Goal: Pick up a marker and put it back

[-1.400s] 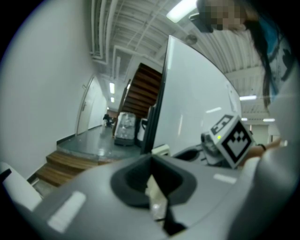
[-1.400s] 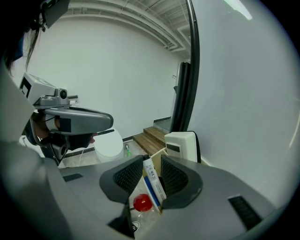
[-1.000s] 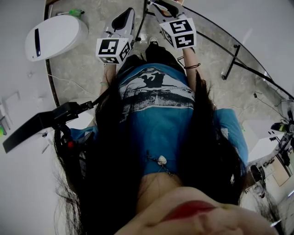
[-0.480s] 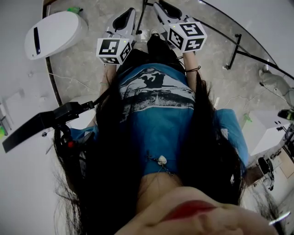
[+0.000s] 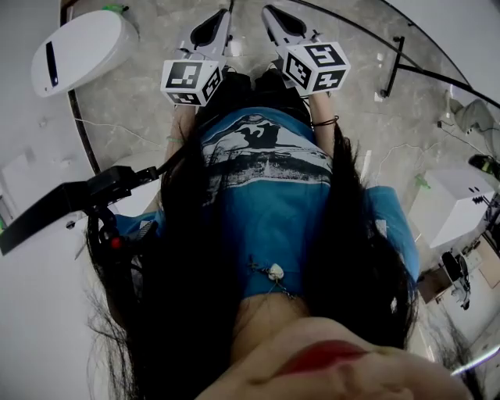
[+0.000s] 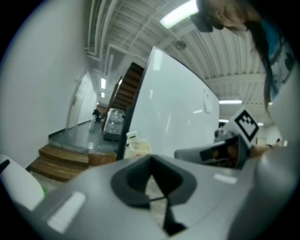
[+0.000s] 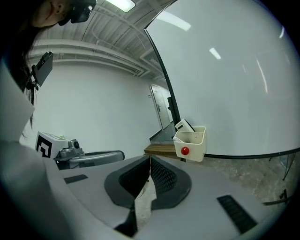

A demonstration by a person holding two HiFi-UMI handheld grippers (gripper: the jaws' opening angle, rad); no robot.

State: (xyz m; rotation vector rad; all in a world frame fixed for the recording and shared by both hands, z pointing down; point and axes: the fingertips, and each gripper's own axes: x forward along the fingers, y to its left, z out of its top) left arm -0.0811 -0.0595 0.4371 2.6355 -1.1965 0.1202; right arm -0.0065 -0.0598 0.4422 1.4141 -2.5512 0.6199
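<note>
No marker shows plainly in any view. A white holder cup (image 7: 193, 142) with a red dot hangs on the whiteboard (image 7: 225, 84), and a white, grey-edged object (image 7: 184, 125) sticks out of it. The right gripper (image 7: 150, 160) points toward that cup from some way off, its jaws shut with nothing between them. The left gripper (image 6: 151, 159) is also shut and empty, facing the whiteboard (image 6: 178, 103). In the head view both the left gripper (image 5: 221, 17) and the right gripper (image 5: 270, 11) are held side by side in front of the person's body.
A white oval device (image 5: 78, 48) lies on the stone floor at the upper left. A black bar (image 5: 70, 205) juts out at the left. A thin black stand (image 5: 394, 66) and a white box (image 5: 457, 205) are at the right. Wooden steps (image 6: 65, 161) lie far left.
The right gripper has come down and to the right, level with the left one. The head view has shifted, so the white oval device sits further up and left.
</note>
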